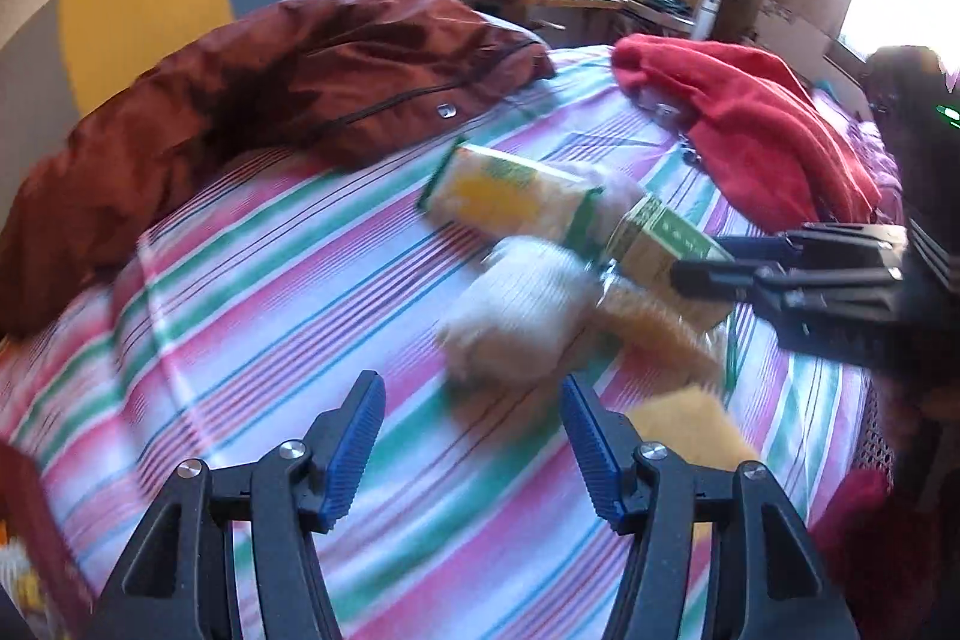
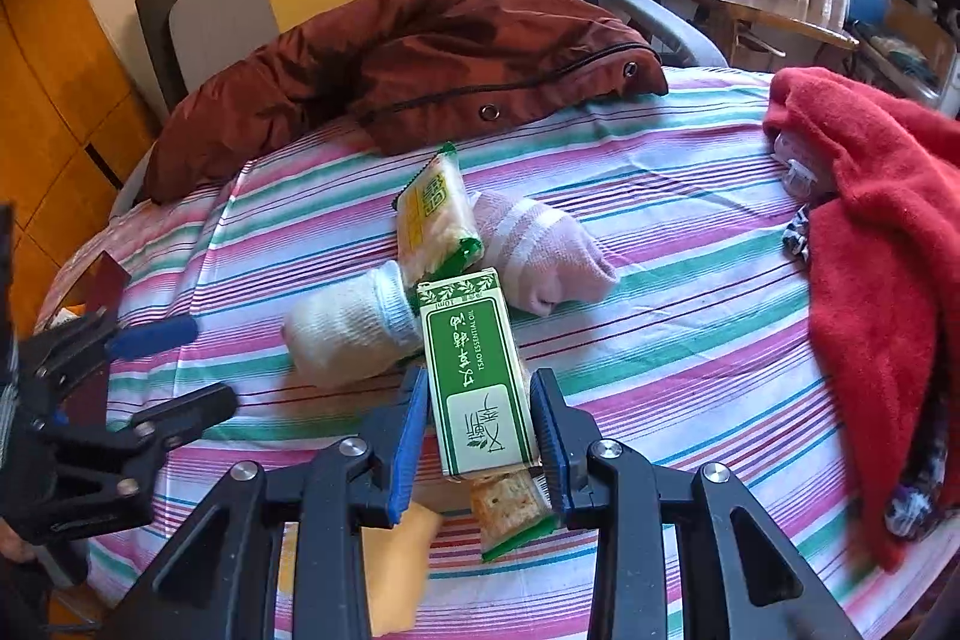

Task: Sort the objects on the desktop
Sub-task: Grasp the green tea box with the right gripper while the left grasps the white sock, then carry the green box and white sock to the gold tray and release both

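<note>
On top of striped bed cover [image 2: 660,232], a small pile of things to sort. Far left: left gripper [image 1: 473,445], spread wide, holding nothing, hanging above the cover. Next over: white rolled sock [image 2: 354,328], soft and squashy, easy to pinch anywhere in the middle. Behind that: yellow snack packet [image 2: 435,220], light and crinkly, maybe crumbly inside, so best pinched gently; writing too small to read. Middle: green box [image 2: 474,376] between the blue pads of right gripper [image 2: 480,436], pressed on both long sides. Looks light and stiff, but thin card, so no hard squeezing. Readable on box: "TSAO ESSENTIAL OIL" and "10ml". Right of box: pink striped sock [image 2: 540,250]. Far right: red fluffy cloth [image 2: 870,232].
</note>
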Demonstrator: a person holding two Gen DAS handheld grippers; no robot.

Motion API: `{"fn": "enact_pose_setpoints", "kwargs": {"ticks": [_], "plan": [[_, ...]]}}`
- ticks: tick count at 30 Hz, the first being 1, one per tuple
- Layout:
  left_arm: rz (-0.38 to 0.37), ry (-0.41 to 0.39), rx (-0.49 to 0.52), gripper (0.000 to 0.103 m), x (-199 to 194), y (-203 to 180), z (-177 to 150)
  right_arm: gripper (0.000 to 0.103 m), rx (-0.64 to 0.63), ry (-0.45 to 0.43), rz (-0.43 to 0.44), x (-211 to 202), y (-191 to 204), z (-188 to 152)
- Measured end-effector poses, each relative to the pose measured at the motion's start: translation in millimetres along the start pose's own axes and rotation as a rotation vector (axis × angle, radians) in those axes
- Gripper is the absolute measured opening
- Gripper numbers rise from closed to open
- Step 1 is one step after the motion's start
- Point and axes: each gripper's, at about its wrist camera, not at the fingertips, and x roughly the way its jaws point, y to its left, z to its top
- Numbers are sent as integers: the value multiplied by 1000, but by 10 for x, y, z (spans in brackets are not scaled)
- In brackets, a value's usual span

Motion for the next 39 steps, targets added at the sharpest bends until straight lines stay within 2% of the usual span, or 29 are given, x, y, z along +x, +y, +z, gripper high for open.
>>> {"fn": "enact_pose_setpoints", "kwargs": {"ticks": [7, 9, 14, 17, 19, 25, 39], "plan": [[-28, 48, 55, 62, 463, -172, 258, 35, 1, -2, 8, -20, -43, 3], [-30, 48, 63, 65, 536, -182, 284, 35, -2, -2, 10, -19, -42, 7], [-61, 83, 36, 66, 715, -134, 295, 35, -7, -3, 12, -11, -43, 16], [-64, 63, 17, 62, 699, -114, 246, 35, -13, -4, 10, -9, -38, 15], [-50, 51, 11, 61, 658, -121, 212, 35, -18, -5, 7, -9, -34, 16], [-15, 34, -109, 60, 388, 68, -21, 35, -42, -14, 0, -23, 10, 1], [160, -102, -244, 60, -690, 381, -595, 35, -136, -23, 33, -44, 238, -56]]}}
